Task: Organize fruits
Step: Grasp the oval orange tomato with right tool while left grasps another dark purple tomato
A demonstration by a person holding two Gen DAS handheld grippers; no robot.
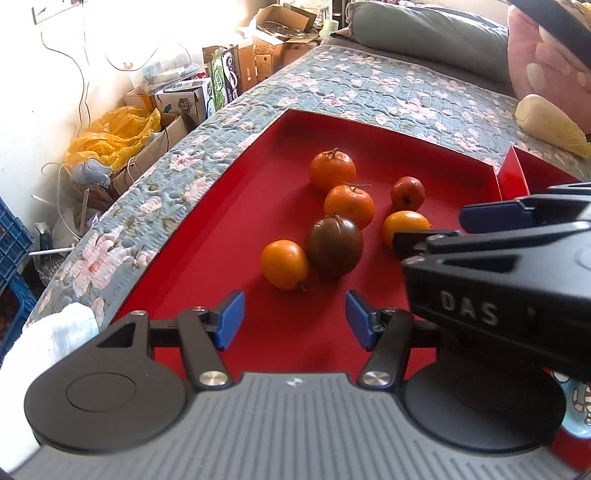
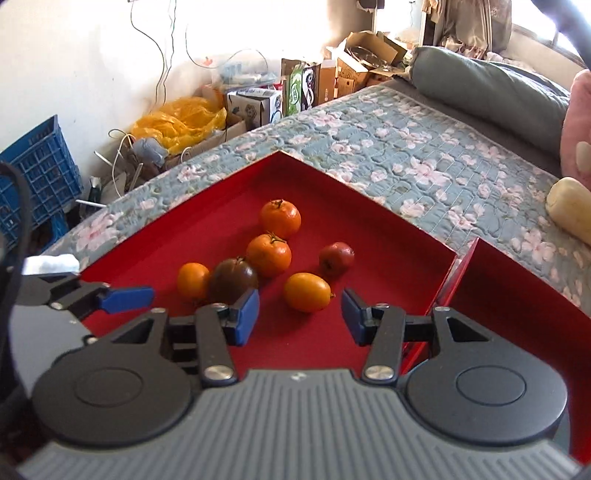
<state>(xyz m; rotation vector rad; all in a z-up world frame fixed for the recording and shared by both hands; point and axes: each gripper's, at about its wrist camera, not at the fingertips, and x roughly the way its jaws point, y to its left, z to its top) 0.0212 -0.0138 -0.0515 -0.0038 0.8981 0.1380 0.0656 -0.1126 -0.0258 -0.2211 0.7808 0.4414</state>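
Note:
A red tray (image 1: 207,236) (image 2: 207,221) lies on a flowered quilt. In it lie two stemmed tangerines (image 1: 332,170) (image 2: 279,218), two smooth yellow-orange fruits (image 1: 284,264) (image 2: 306,291), a small red fruit (image 1: 407,192) (image 2: 336,257) and a dark brownish-red tomato (image 1: 334,245) (image 2: 232,278). My left gripper (image 1: 295,319) is open and empty, just short of the nearest orange fruit. My right gripper (image 2: 300,316) is open and empty, with the yellow-orange fruit just ahead between its fingers. Each gripper shows at the edge of the other's view.
A second red tray (image 2: 517,295) adjoins the first on the right. A pale yellow object (image 1: 546,122) and pillows (image 1: 424,33) lie farther back on the bed. Beside the bed's left edge stand cardboard boxes (image 1: 192,96), a yellow bag (image 2: 181,118) and a blue crate (image 2: 40,166).

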